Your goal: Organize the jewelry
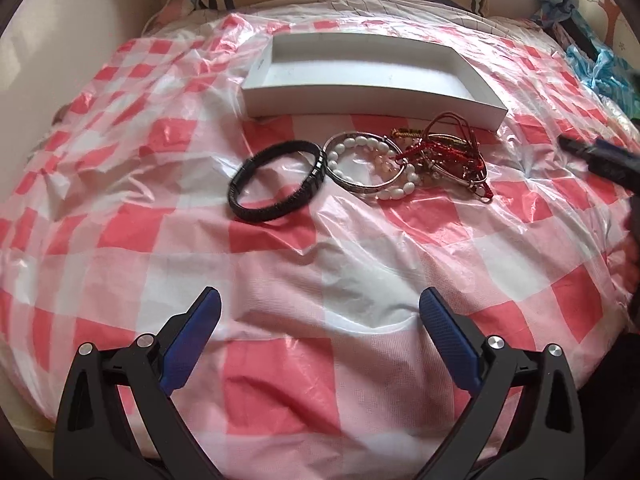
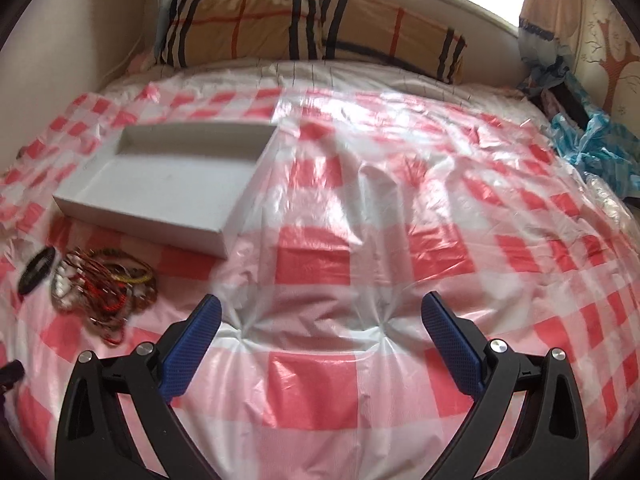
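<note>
An empty white box (image 1: 360,92) lies on the red-and-white checked plastic sheet (image 1: 280,264). In front of it sit a black bracelet (image 1: 276,178), a silver bangle (image 1: 362,168) with white beads (image 1: 360,144), and a tangle of red cords and gold pieces (image 1: 444,152). My left gripper (image 1: 320,304) hovers open, well short of the jewelry, nothing between its fingers. The right gripper's tip (image 1: 592,156) enters at the right of the pile. In the right wrist view the box (image 2: 168,184) and jewelry pile (image 2: 96,284) lie to the left; my right gripper (image 2: 320,312) is open and empty.
The sheet covers a bed, with a striped pillow (image 2: 304,24) at the head below a window. Crumpled blue plastic (image 2: 596,152) and clothes lie at the far right edge. A wall runs along the left side of the bed.
</note>
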Demonstrator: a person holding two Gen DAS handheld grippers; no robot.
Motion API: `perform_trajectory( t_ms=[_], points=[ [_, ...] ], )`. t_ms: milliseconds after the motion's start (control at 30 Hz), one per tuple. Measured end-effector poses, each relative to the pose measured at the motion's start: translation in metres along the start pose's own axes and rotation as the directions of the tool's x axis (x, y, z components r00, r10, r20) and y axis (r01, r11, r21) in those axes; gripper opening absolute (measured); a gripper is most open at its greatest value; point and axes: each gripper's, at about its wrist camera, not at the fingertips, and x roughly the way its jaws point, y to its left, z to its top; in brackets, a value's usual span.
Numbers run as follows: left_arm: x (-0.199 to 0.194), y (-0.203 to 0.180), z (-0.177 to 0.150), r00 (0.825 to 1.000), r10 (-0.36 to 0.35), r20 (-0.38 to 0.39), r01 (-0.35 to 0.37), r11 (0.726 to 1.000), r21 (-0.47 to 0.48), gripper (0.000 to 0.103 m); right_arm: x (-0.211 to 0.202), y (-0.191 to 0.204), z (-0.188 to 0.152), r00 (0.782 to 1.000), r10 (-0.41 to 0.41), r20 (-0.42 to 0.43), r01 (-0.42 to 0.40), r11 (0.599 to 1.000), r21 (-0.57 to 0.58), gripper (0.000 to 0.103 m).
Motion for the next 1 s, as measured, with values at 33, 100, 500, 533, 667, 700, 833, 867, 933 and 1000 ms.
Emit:
perform_trajectory(
  t_ms=[33,100,500,533,667,700,833,867,933,1000],
  points=[
    [-0.009,0.0,0.001,1.0,0.004,0.005,-0.004,1.0,-0.001,0.096,-0.015,0.002,0.0,1.0,0.019,0.017,-0.02,1.0,0.019,0.096],
    [-0.032,0.002,0.003,0.998,-0.019,0.054,0.02,1.0,-0.02,0.095,-0.052,0.016,-0.007,0.997,0.06,0.043,-0.06,0.998,0.011,0.096],
    [-0.098,0.025,-0.05,0.988,-0.013,0.152,0.024,0.997,-0.067,0.096,-0.153,0.082,-0.072,0.997,0.069,0.024,-0.069,0.998,-0.016,0.096],
    [-0.098,0.026,-0.056,0.989,-0.012,0.147,0.022,0.997,-0.068,0.096,-0.155,0.082,-0.076,0.997,0.069,0.025,-0.069,0.998,-0.008,0.096],
    [-0.101,0.025,-0.068,0.987,-0.025,0.159,0.037,0.997,-0.073,0.096,-0.162,0.091,-0.081,0.999,0.026,0.048,-0.025,0.999,-0.037,0.096],
    [-0.104,0.021,-0.07,0.982,-0.013,0.188,0.025,0.998,-0.059,0.095,-0.161,0.092,-0.081,0.999,0.012,0.046,-0.01,0.999,-0.043,0.096],
    [-0.101,-0.004,-0.073,0.974,0.041,0.225,-0.047,0.999,0.019,0.096,-0.158,0.084,-0.083,0.999,0.019,0.038,-0.018,1.0,-0.02,0.096],
    [-0.102,-0.01,-0.073,0.97,0.05,0.236,-0.061,0.997,0.039,0.096,-0.157,0.081,-0.083,0.999,0.026,0.033,-0.026,1.0,-0.008,0.096],
    [-0.103,-0.023,-0.076,0.963,0.065,0.26,-0.092,0.991,0.095,0.096,-0.154,0.079,-0.083,0.999,0.038,0.018,-0.038,0.999,0.008,0.096],
    [-0.103,-0.028,-0.077,0.962,0.06,0.266,-0.093,0.989,0.115,0.096,-0.151,0.078,-0.083,0.999,0.044,0.009,-0.044,0.999,0.014,0.096]
  ],
)
